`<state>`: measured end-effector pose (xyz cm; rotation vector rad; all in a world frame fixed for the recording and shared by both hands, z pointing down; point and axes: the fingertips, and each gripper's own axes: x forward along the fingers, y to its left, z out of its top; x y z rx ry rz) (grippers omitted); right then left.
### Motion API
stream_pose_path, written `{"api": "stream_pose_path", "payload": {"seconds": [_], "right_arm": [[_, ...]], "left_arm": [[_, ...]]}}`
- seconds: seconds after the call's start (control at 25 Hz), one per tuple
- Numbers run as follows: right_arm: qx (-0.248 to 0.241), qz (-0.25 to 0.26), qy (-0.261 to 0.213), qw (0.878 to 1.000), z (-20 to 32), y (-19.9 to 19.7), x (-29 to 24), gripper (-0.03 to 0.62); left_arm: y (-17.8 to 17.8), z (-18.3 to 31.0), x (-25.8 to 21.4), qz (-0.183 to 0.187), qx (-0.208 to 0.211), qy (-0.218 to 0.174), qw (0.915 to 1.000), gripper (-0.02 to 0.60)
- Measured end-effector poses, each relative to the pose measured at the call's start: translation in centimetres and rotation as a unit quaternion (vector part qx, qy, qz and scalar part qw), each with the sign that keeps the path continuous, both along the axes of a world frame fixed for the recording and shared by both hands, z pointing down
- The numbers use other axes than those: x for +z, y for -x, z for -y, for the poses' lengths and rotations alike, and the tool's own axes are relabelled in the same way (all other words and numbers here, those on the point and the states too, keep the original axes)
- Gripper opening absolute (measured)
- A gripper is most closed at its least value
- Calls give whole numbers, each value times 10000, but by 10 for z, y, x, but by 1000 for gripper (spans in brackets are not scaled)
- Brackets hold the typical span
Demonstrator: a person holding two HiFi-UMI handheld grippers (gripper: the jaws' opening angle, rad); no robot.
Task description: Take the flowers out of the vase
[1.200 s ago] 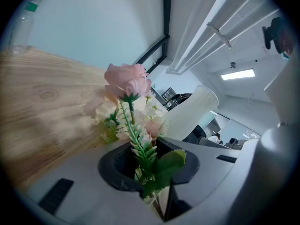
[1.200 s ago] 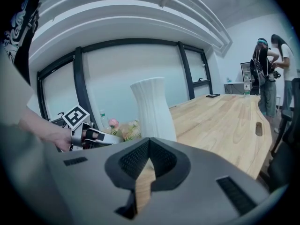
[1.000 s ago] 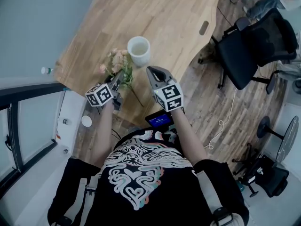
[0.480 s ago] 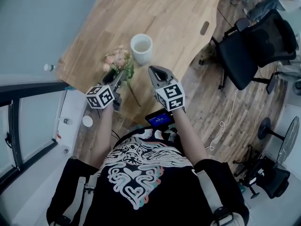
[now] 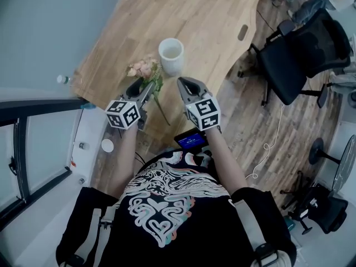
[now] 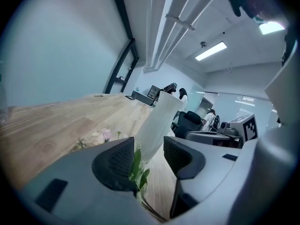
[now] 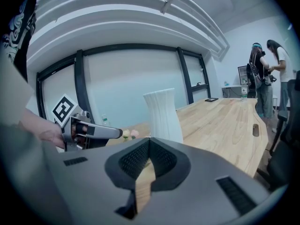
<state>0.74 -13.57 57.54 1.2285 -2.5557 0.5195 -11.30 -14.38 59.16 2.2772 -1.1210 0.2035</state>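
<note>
Flowers (image 5: 146, 71) lie beside the vase (image 5: 171, 56); left tongs (image 5: 142, 87) spread.

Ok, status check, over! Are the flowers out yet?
Left gripper open, leaves between its jaws, unpinched. Right gripper shut, empty. Flowers out, lying on table beside vase. Nothing in the way.
</note>
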Motion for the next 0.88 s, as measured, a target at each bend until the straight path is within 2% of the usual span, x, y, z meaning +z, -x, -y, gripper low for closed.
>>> {"api": "stream_pose_path", "payload": {"seconds": [0.04, 0.16, 0.2, 0.36, 0.64, 0.88], "right_arm": [[4, -8, -8, 10000, -1, 0, -1, 3], [24, -36, -38, 10000, -4, 2, -4, 3], [33, -45, -52, 10000, -5, 2, -6, 3], [98, -82, -153, 9998, -8, 2, -14, 3], [374, -97, -485, 9981, -12, -5, -46, 3], [505, -291, -782, 9952, -26, -15, -71, 3]], "left_arm": [[0, -1, 0, 17, 14, -18, 10000, 199], [3, -5, -2, 122, 47, -107, 9999, 30], [4, -7, -3, 132, 54, -136, 9998, 3], [11, -9, -11, 245, -50, -315, 9992, 3], [18, -14, -63, 227, -40, -1176, 9928, 3], [12, -29, -95, 255, -24, -1421, 9895, 3]]}}
